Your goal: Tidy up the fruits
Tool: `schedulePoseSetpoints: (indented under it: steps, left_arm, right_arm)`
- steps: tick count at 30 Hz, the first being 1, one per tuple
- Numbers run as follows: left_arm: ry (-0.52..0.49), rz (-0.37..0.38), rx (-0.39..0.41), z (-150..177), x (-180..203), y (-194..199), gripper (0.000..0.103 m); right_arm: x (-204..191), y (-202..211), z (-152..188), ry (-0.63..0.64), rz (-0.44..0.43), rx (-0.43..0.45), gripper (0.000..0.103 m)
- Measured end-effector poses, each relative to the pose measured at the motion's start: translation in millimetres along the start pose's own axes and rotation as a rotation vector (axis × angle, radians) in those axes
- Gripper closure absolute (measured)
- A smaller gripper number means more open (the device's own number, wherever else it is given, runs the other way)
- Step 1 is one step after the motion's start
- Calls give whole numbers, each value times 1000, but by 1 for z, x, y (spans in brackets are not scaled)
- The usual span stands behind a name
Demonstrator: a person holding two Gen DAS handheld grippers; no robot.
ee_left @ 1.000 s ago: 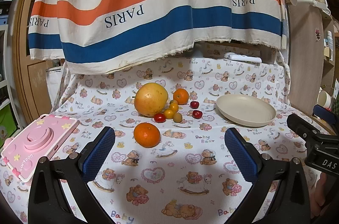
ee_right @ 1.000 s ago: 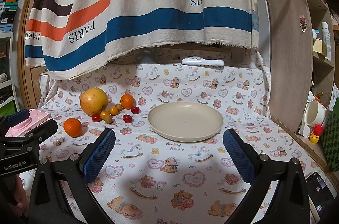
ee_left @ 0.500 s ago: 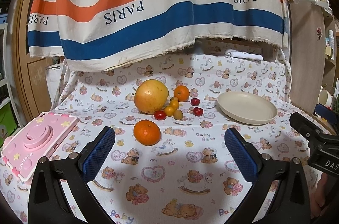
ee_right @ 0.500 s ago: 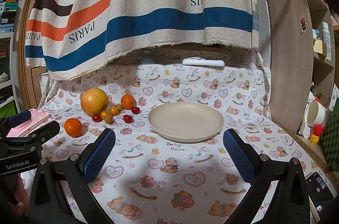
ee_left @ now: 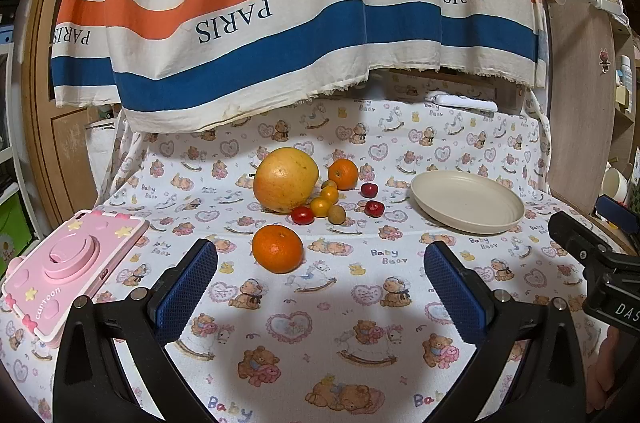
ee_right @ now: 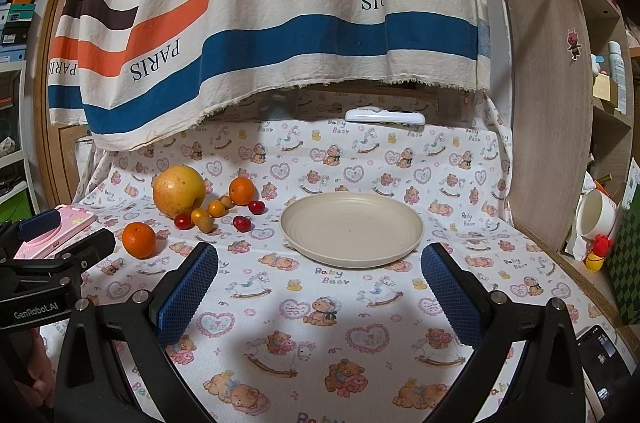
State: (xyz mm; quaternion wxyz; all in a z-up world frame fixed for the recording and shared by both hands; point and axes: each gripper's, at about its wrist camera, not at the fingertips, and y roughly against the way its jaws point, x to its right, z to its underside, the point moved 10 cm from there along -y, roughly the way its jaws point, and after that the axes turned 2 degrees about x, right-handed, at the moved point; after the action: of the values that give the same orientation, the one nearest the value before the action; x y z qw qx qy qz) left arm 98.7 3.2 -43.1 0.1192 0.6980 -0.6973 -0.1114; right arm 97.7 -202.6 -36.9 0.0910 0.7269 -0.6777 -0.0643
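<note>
Nearer now, the left gripper (ee_left: 320,277) hangs wide open, the orange (ee_left: 277,248) just beyond its fingertips.

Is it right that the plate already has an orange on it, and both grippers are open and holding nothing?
Not quite. The plate has nothing on it; the right wrist view shows it bare. Both oranges lie on the cloth: one nearer the camera, the other behind the small fruits. The rest is right: the left gripper and the right gripper are open and hold nothing.
</note>
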Motion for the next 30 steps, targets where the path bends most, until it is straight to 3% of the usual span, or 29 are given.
schedulePoseSetpoints:
  steps: [30]
  left_arm:
    - [3, -1, -21, -5, -4, -3, 0]
  right_arm:
    - [-2, 2, 1, 4, -9, -4, 1]
